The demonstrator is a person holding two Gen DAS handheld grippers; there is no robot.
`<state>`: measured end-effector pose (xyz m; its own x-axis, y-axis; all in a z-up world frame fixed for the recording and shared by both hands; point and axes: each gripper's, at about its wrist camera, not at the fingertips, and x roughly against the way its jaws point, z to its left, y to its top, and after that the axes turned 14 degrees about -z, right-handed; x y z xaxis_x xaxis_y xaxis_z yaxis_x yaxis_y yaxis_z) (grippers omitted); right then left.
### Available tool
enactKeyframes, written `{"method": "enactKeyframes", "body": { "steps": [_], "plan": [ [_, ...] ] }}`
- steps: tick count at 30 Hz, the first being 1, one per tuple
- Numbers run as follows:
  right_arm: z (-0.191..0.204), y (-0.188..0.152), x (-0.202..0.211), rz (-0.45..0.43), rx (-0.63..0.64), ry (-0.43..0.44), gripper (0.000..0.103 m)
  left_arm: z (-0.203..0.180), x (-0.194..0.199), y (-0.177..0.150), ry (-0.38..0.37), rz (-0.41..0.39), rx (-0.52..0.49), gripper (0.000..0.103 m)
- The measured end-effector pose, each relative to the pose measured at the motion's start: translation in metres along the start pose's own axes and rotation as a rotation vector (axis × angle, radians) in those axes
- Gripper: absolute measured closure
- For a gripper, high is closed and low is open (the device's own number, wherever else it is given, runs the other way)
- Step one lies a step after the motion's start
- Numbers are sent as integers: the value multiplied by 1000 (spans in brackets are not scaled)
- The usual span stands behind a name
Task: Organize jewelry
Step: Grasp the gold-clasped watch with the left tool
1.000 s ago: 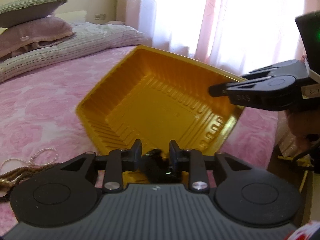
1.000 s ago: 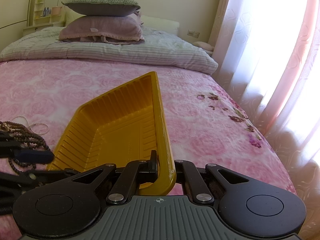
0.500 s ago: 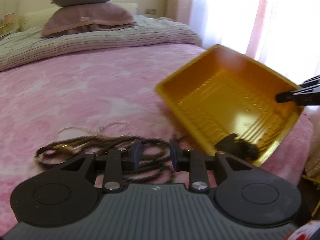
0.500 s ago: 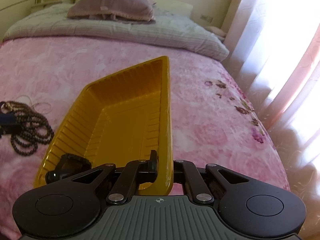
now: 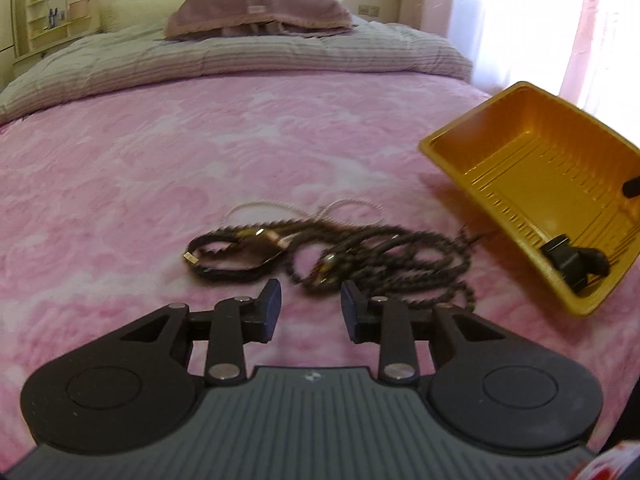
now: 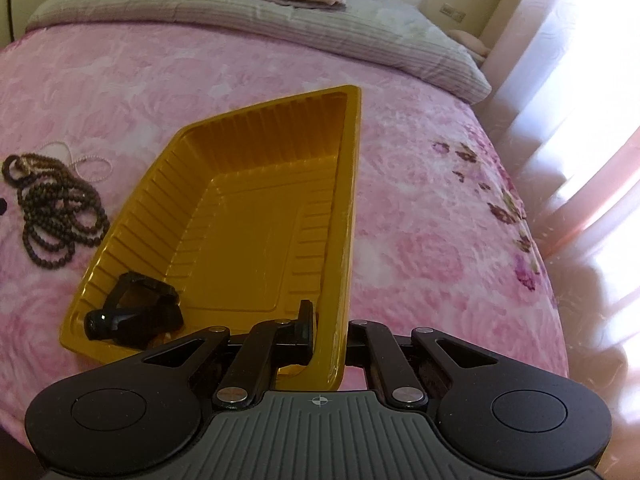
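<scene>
A yellow plastic tray (image 6: pixel 256 200) is tilted over the pink bed, and my right gripper (image 6: pixel 326 328) is shut on its near rim. A black watch (image 6: pixel 132 314) lies in the tray's low corner; the watch (image 5: pixel 572 258) and tray (image 5: pixel 532 184) also show at the right of the left wrist view. A tangle of dark bead necklaces (image 5: pixel 360 256) with a thin white pearl strand (image 5: pixel 280 206) rests on the bedspread. My left gripper (image 5: pixel 310 300) hovers just short of the beads, open, with nothing between its fingers. The same bead necklaces (image 6: pixel 56 208) lie left of the tray.
Pink floral bedspread (image 5: pixel 160 160) covers the bed. A striped duvet (image 5: pixel 240 56) and stacked pillows (image 5: pixel 260 16) lie at the headboard end. Curtained window (image 6: pixel 592 60) on the right, where the bed's edge drops off.
The left gripper swung away from the tray to the left, now facing the bead necklaces. The black watch it held lies in the tray. The right gripper tipped downward, still holding the rim.
</scene>
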<state>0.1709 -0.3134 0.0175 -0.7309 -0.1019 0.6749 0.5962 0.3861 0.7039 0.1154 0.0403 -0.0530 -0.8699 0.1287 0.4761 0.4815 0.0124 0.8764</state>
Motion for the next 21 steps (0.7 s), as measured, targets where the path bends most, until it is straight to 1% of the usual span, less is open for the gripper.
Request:
{"method": "enactKeyframes", "body": {
  "steps": [5, 12, 16, 21],
  "plan": [
    [2, 3, -4, 16, 49, 11, 97, 4, -1, -5, -6, 10, 10, 74],
    [5, 6, -6, 17, 101, 16, 97, -8, -10, 3, -61, 7, 18, 74],
    [6, 6, -7, 17, 115, 19, 96, -15, -21, 7, -79, 18, 22, 74],
    [6, 6, -7, 15, 118, 18, 96, -17, -27, 11, -79, 1, 22, 74]
  ]
}}
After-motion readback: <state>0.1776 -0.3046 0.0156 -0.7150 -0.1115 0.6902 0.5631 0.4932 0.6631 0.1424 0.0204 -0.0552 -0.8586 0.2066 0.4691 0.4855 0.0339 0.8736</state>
